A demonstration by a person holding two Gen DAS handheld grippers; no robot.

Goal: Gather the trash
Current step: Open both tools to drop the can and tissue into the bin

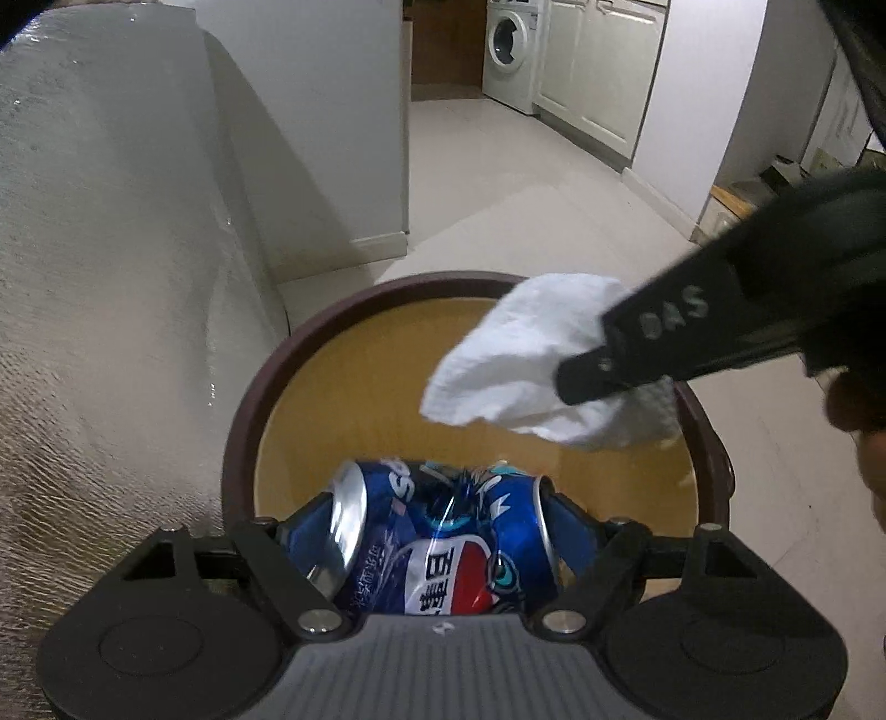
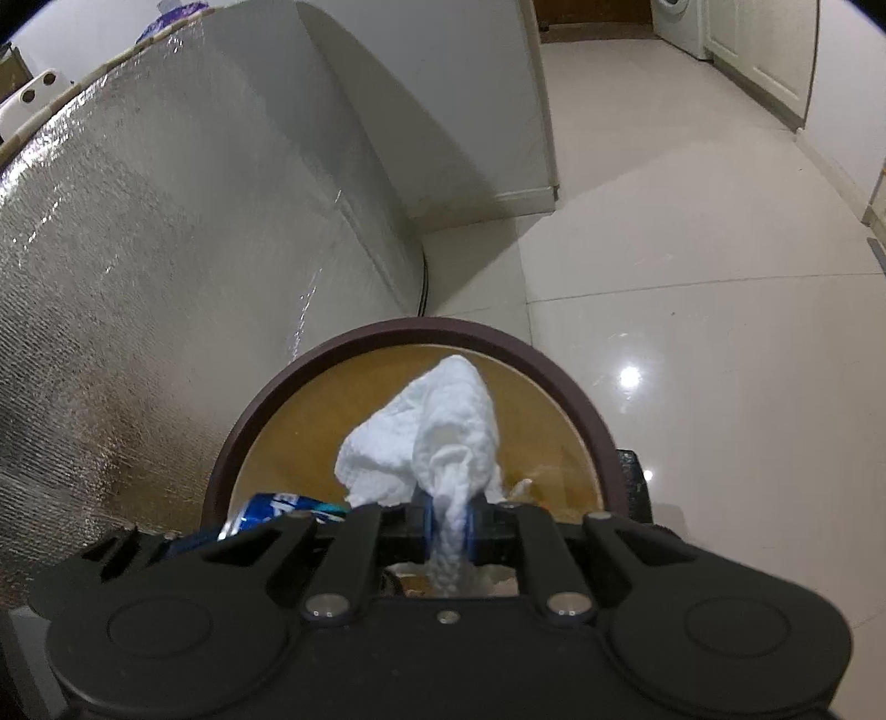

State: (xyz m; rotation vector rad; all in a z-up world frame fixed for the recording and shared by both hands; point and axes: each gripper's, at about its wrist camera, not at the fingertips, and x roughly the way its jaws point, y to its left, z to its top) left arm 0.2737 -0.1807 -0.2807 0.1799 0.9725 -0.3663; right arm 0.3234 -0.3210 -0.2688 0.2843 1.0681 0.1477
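Above the bin's [image 1: 243, 410] rim, left fingers [image 1: 576, 520] clamp the can [image 1: 443, 537], right fingers [image 2: 476, 518] the tissue [image 2: 426, 437].

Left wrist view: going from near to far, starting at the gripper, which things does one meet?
Crushed Pepsi can held in the left gripper → white tissue over the bin → bin's far rim → washing machine.

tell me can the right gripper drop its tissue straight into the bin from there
Probably yes. The right gripper holds the tissue over the open bin, and nothing shows between them. The can hangs off to the side.
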